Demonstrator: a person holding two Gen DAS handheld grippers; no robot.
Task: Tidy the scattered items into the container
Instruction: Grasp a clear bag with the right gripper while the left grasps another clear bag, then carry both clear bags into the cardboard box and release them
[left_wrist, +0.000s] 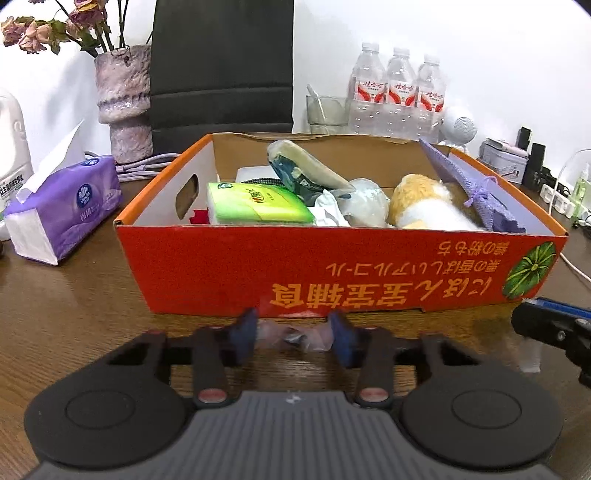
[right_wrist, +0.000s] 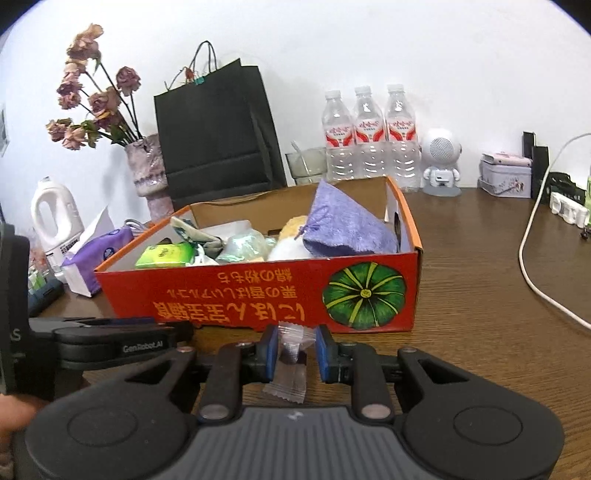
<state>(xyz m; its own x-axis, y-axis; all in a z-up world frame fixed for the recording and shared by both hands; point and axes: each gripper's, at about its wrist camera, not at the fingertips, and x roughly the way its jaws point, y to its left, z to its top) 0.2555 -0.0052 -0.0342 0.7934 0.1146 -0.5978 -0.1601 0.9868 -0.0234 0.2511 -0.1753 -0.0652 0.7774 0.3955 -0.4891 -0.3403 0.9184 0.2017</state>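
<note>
An orange-red cardboard box (left_wrist: 332, 266) (right_wrist: 221, 295) with a pumpkin picture stands on the brown wooden table. It holds a green tissue pack (left_wrist: 255, 206), a yellow-white plush toy (left_wrist: 417, 206), a purple cloth pouch (left_wrist: 465, 184) and several packets. Just in front of its near wall, my left gripper (left_wrist: 293, 334) is shut on a clear-wrapped candy (left_wrist: 295, 338), the blue pads touching the wrapper's two ends. To the right, also before the box, my right gripper (right_wrist: 297, 350) is shut on another clear-wrapped candy (right_wrist: 291, 363), which stands upright between the pads.
A purple tissue pack (left_wrist: 62, 210), a vase of dried roses (left_wrist: 123, 103) and a white jug (right_wrist: 55, 214) stand left of the box. Behind it are a black paper bag (right_wrist: 218, 136), three water bottles (left_wrist: 397, 92) and a glass (left_wrist: 327, 110). A white cable (right_wrist: 532, 258) crosses the table at right.
</note>
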